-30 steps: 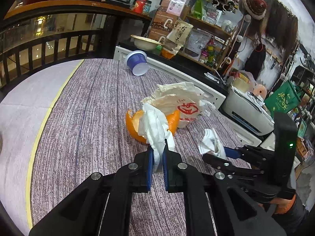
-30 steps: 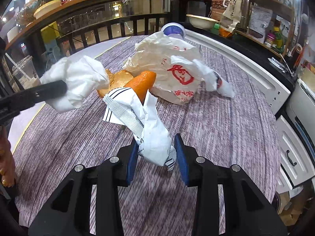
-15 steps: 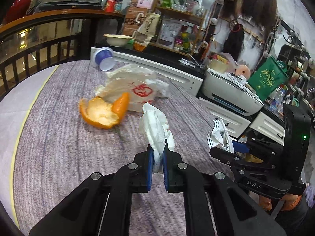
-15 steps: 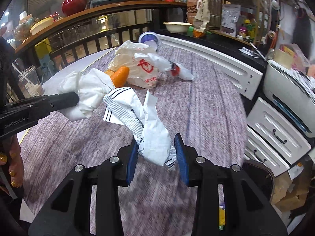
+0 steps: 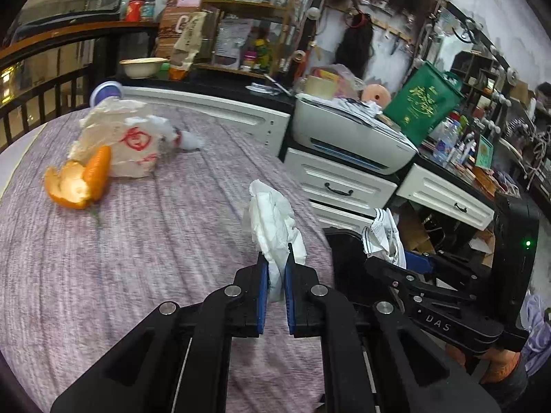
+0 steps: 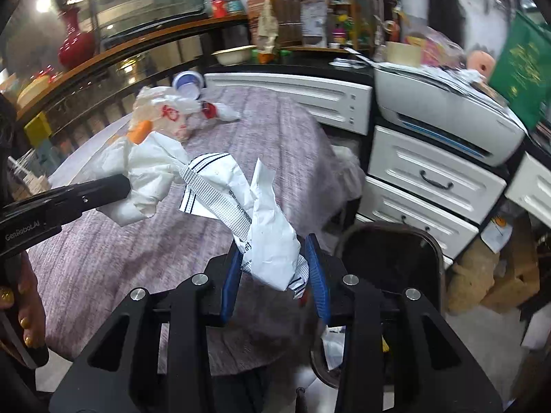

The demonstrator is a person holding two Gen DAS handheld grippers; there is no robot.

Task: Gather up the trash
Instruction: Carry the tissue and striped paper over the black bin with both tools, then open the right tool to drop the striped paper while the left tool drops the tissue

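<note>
Left gripper: clamped on a crumpled white tissue, above the tabletop edge.
Right gripper: partly closed, gripping a striped paper wrapper, beside the black bin.

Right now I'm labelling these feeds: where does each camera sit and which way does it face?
Left wrist: on the left gripper, facing along its fingers, which pinch a tissue over the table; right gripper shows.
Right wrist: on the right gripper, facing its wrapper and the dark bin; left gripper and a hand show.
Shared: orange peel, printed bag, printer.
</note>
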